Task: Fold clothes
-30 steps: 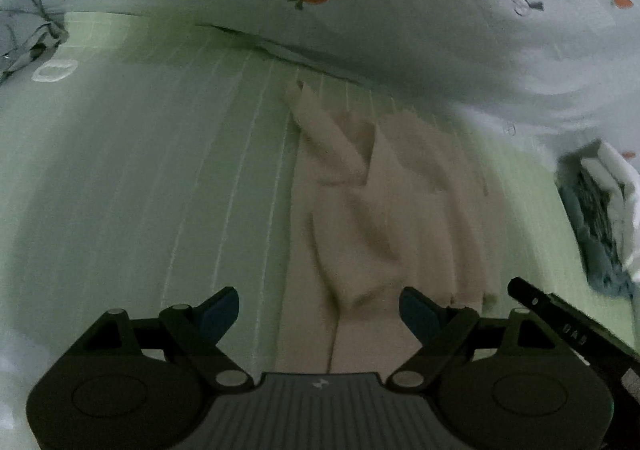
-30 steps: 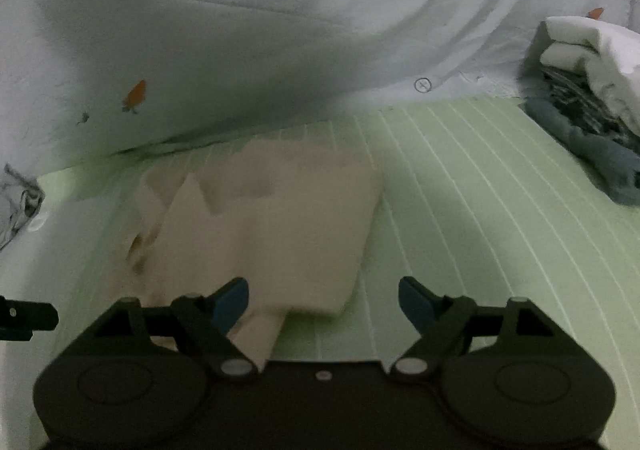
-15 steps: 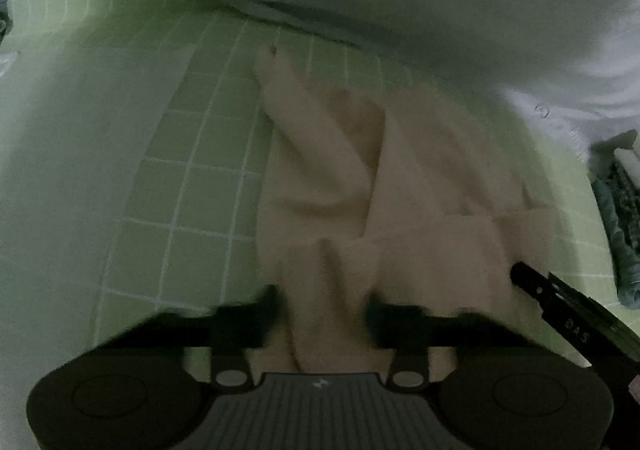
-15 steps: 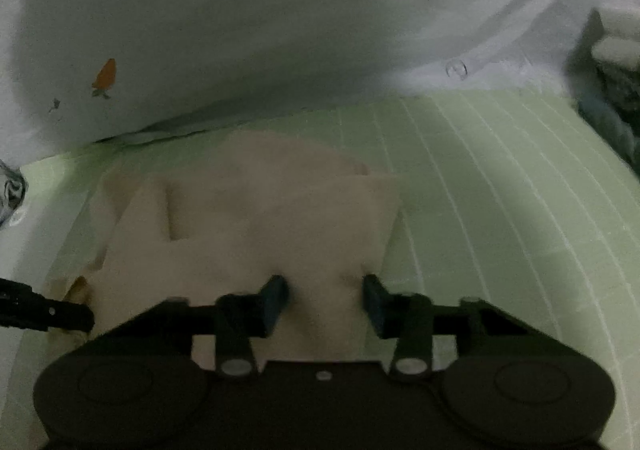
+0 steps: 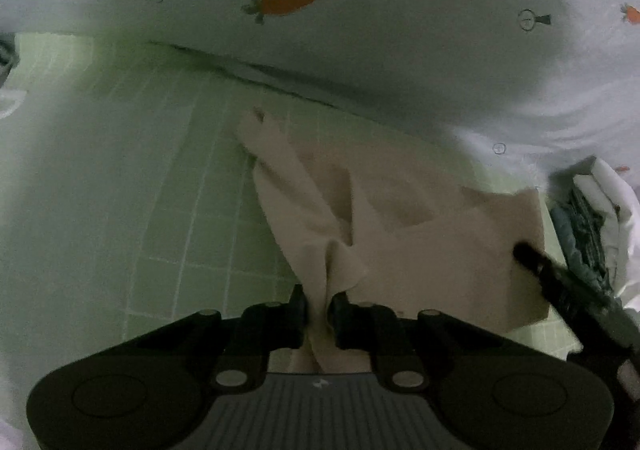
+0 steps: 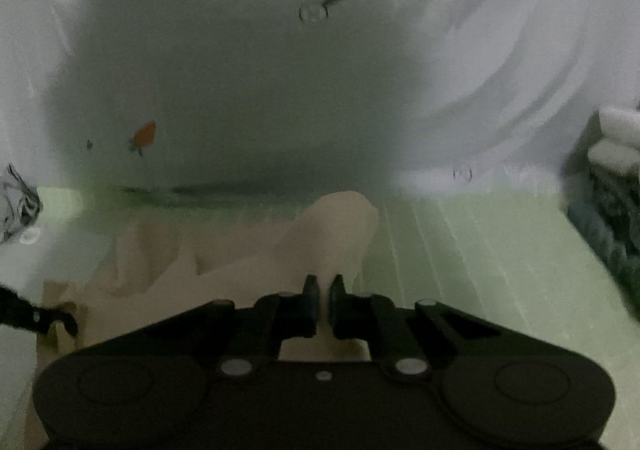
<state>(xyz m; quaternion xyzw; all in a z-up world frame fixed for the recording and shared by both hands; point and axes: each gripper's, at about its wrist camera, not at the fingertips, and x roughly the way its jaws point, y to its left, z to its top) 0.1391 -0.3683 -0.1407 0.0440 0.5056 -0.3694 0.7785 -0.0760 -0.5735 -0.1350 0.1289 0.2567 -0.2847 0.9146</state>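
Item 1, quilt [image 5: 360, 50]: pale, printed with carrots, bunched along the far side of the bed and touching or overlapping the far edge of the garment.

Item 2, bed sheet [image 5: 120, 210]: light green with a white grid; it carries everything listed.

Item 3, beige garment [image 5: 420, 242]: the task's thing. It lies crumpled on the sheet just below the quilt, between the 2 tools, partly lifted at its near edge. Its long axis looks to run from near to far in the left view, with a narrow tail [image 5: 260, 126] pointing away toward the quilt. Which end is collar or hem cannot be told.

Item 4, stack of folded clothes [image 5: 592, 218]: white and dark pieces, well apart to the right.

Item 5, left hand-held gripper [image 5: 319, 310]: jaws drawn together on a bunched fold of the garment's near left edge.

Item 6, right hand-held gripper [image 6: 324, 302]: jaws pinched on a raised peak of the same cloth [image 6: 336, 234]; this view is blurred.

Risks, as judged: each pinch holds a bunched wad, not a flat corner, so layers may slip free or fold crooked. The far tail could snag under the quilt. Uneven pull would skew the garment.
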